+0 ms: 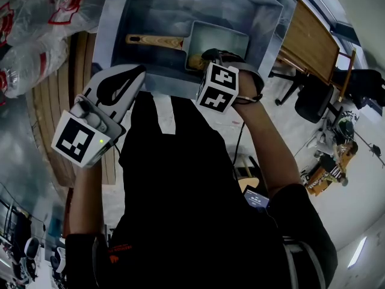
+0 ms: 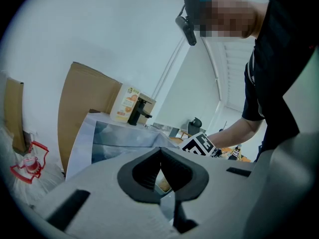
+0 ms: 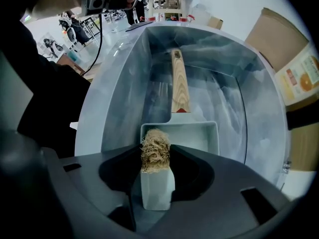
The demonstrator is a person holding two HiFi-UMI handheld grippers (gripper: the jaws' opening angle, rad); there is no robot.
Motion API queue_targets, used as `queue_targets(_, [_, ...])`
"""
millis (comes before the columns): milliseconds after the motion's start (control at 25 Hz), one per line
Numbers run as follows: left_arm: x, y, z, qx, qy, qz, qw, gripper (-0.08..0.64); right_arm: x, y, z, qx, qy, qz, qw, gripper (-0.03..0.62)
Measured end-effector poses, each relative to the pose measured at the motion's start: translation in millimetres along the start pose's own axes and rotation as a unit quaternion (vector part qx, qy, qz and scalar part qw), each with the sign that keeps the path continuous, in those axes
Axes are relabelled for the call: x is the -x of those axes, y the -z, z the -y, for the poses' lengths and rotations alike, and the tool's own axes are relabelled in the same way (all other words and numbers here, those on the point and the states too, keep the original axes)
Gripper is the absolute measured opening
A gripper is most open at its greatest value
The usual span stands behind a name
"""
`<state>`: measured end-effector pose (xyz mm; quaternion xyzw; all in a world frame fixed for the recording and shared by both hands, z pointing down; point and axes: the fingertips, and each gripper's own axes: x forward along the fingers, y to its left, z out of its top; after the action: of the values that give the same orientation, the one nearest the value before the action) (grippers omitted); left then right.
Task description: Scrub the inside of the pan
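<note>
Pan in sink just beyond right gripper, jaws tight around fibre scrubber; left gripper jaws together.

Sink open above; basin around pan free; wooden handle crosses floor; faucet on rim.

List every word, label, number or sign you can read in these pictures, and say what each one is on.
No text here can be read as words.
Carton: label with an orange fruit picture, lettering too small to read.
Plastic bags: red print, too crumpled and blurred to read.
Marker cubes: black-and-white square patterns, no letters.
Black shirt: small orange print, too small to read.
</note>
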<state>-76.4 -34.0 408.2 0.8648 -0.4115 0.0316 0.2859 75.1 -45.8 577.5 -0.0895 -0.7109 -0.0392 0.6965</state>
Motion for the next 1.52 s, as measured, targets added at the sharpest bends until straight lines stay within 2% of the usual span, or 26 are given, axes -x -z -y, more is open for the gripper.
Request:
queue_targets(360, [-14, -1, 6, -0.002, 0.012, -0.001, 0.9999, 0.018, -1, 20, 0, -0.002, 0.001, -0.015, 1.000, 0.170])
queue_targets(720, [-38, -6, 31, -0.010, 0.027, -0.002, 0.9996, 0.018, 7, 75, -3, -0.008, 0.004, -0.056, 0.998, 0.170])
queue_targets(1080, [-45, -11, 34, -0.014, 0.032, -0.003, 0.9994, 0.018, 9, 105, -3, -0.016, 0.003, -0.095, 0.995, 0.170])
queue_targets(1280, [-46, -16, 37, -0.022, 0.035, -0.005, 0.9991, 0.018, 10, 105, -2, -0.022, 0.006, -0.090, 0.996, 0.170])
queue_targets(1520, [-44, -27, 40, -0.040, 0.035, -0.009, 0.9986, 0.018, 23, 96, 8, -0.050, 0.027, -0.050, 0.997, 0.170])
